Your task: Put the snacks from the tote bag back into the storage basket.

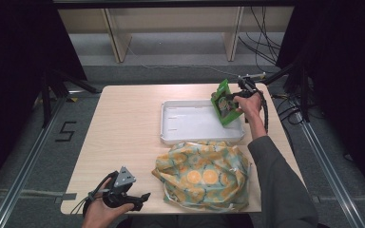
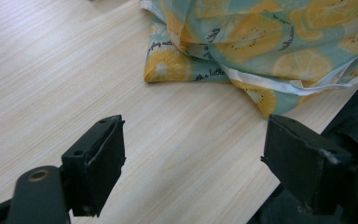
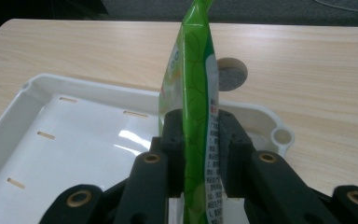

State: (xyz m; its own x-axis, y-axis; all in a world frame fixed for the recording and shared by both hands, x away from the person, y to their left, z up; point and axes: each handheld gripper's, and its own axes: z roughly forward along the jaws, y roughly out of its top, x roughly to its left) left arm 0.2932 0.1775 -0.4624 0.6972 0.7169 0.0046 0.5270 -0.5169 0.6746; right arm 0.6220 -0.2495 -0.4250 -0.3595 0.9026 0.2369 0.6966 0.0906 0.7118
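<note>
- Your right hand-held gripper (image 3: 196, 140) clamps the green packet (image 3: 193, 93) edge-on over the tray (image 3: 74, 140); the high view shows its printed face, upper right.
- Your left hand-held gripper (image 2: 193, 158) stands apart, lower frame, near the bag (image 2: 261, 42).

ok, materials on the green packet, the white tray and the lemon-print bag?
Green packet: glossy plastic film, by its sheen and printed face. White tray: likely moulded plastic, smooth, with glare on its floor. Lemon-print bag: thin, soft, crumpled; coated fabric or plastic sheet, can't tell which.

A taped "5" (image 1: 65, 131) marks the floor.
</note>
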